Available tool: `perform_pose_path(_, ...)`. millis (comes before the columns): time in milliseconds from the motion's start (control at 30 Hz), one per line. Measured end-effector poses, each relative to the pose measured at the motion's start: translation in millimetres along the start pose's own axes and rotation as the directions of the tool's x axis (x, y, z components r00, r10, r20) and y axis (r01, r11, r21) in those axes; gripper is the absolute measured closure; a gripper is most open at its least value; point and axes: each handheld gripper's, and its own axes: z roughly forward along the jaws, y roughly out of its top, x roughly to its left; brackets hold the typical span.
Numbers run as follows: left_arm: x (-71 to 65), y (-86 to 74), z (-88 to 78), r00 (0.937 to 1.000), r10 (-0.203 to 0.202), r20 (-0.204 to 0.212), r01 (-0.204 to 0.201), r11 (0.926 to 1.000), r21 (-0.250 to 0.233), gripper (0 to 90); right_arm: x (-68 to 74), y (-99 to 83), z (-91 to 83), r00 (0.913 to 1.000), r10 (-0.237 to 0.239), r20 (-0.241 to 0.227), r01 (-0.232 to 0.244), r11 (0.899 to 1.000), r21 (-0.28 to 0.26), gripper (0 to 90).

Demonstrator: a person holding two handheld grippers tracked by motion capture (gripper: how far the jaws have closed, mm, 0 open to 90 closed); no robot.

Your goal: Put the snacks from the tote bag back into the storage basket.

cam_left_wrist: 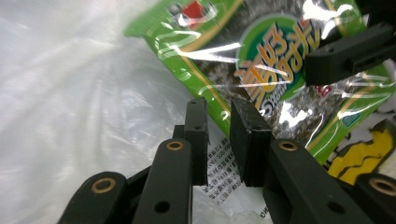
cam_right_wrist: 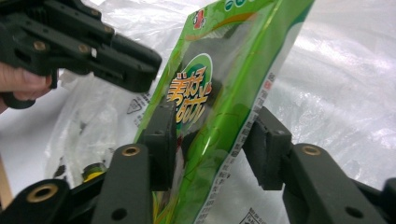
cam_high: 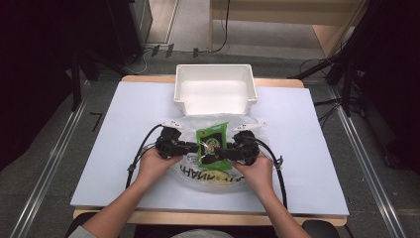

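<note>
A green seaweed snack packet (cam_high: 212, 144) stands tilted above a clear plastic bag (cam_high: 208, 174) in the middle of the table. My right gripper (cam_high: 213, 157) comes in from the right. In the right gripper view its jaws (cam_right_wrist: 212, 135) straddle the packet (cam_right_wrist: 219, 84), with both pads against its faces. My left gripper (cam_high: 196, 147) points at the packet's left edge. In the left gripper view its jaws (cam_left_wrist: 219, 116) stand a little apart with nothing gripped, and the packet's (cam_left_wrist: 261, 56) edge lies just beyond the tips. The right gripper's finger (cam_left_wrist: 350, 51) shows at the upper right there.
A white rectangular bin (cam_high: 215, 89) sits at the table's far edge, just behind the bag. The bag holds something yellow (cam_high: 218, 178) and bears printed letters. A pale sheet (cam_high: 124, 148) covers the tabletop, with bare room left and right of the hands.
</note>
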Motion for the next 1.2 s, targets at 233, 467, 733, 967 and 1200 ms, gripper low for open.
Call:
perform_pose_path(233, 6.2, 0.8, -10.7, 0.9998, -0.020, -0.006, 0.020, 0.9992, -0.034, 74.8, 2.3, 0.5, -7.7, 0.9993, -0.003, -0.038, 0.002, 1.000, -0.015, 67.0)
perform_pose_path(467, 5.7, 3.0, -20.5, 1.0000, -0.003, 0.009, 0.004, 0.9983, -0.058, 68.4, 3.3, 1.0, -14.7, 0.9937, 0.006, -0.112, -0.013, 0.998, -0.063, 72.9)
perform_pose_path(733, 4.6, 3.1, -24.5, 0.9990, 0.000, 0.045, 0.003, 0.9980, -0.064, 61.8, 4.8, 1.4, -18.6, 0.9942, 0.004, -0.108, -0.012, 0.997, -0.076, 73.9)
perform_pose_path(967, -0.1, 3.8, -23.7, 0.9984, 0.027, 0.050, -0.024, 0.9972, -0.071, 53.0, 5.6, 2.4, -24.4, 0.9973, -0.012, -0.072, 0.004, 0.995, -0.099, 74.0)
perform_pose_path(1200, 1.3, 3.2, -23.2, 0.9985, 0.029, 0.047, -0.026, 0.9975, -0.065, 47.9, 3.7, 3.1, -33.1, 0.9986, -0.025, -0.047, 0.018, 0.991, -0.133, 74.0)
